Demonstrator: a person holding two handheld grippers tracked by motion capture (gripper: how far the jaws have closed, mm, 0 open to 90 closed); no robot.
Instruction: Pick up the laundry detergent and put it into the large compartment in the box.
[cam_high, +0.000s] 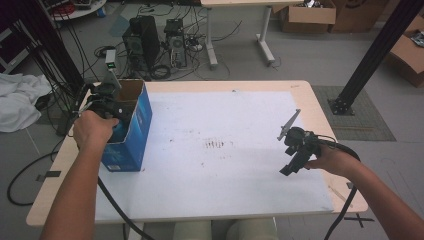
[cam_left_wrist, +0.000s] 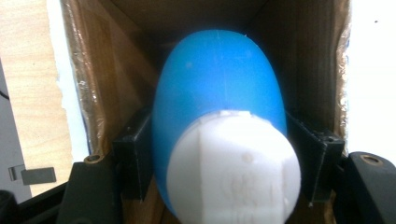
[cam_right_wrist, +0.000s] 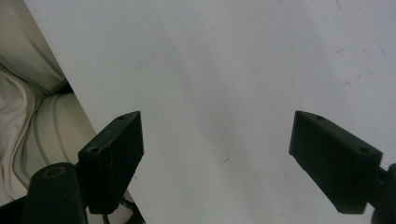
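The left claw (cam_left_wrist: 219, 154) grips a smooth blue egg-shaped plastic bottle with a white cap (cam_left_wrist: 219, 116), one jaw on each flank, inside the mouth of the open blue cardboard box (cam_high: 131, 131) at the bench's (cam_high: 240, 200) left edge. This placement suggests loading or retrieval. The right claw (cam_right_wrist: 217, 158) is released and empty, parked low over the white bench surface, clear of the box.

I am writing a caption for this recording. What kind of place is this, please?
Probably a lab or workshop, not a home: two computer towers and loose cables on the floor, cardboard boxes along the wall, and a black frame post beside the table.
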